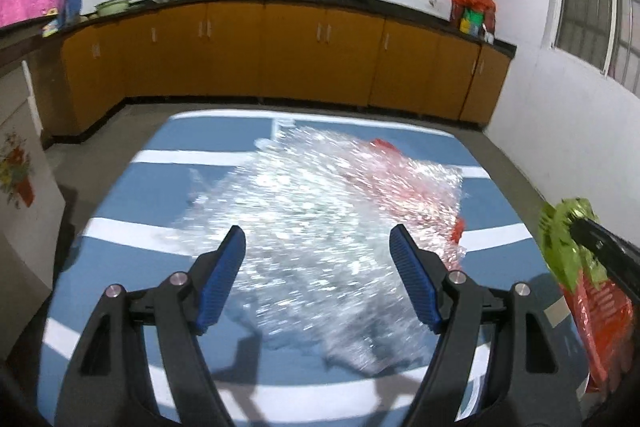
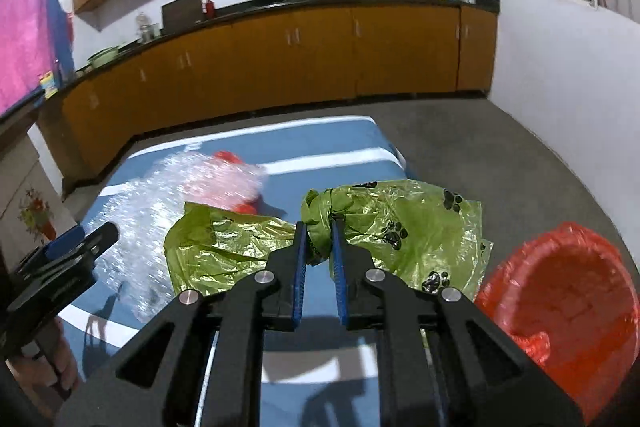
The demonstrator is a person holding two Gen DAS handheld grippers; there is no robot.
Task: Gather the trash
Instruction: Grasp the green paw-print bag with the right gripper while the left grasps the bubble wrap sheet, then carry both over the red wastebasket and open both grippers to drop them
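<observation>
A sheet of clear bubble wrap [image 1: 320,211] lies on the blue-and-white striped table [image 1: 120,267], partly over a red item [image 1: 384,147]. My left gripper [image 1: 318,241] is open above its near part, holding nothing. My right gripper [image 2: 320,239] is shut on a bunched green plastic bag with black paw prints [image 2: 400,223], held above the table. The bag also shows at the right edge of the left wrist view [image 1: 560,247]. A bin lined with a red bag [image 2: 568,307] stands open to the right of the table. The bubble wrap shows in the right wrist view [image 2: 152,219] too.
Orange kitchen cabinets [image 1: 280,55] with a dark countertop run along the far wall. Woks, a pot and a red bag sit on it. A white cabinet with a flower print [image 1: 20,179] stands left of the table. Grey floor surrounds the table.
</observation>
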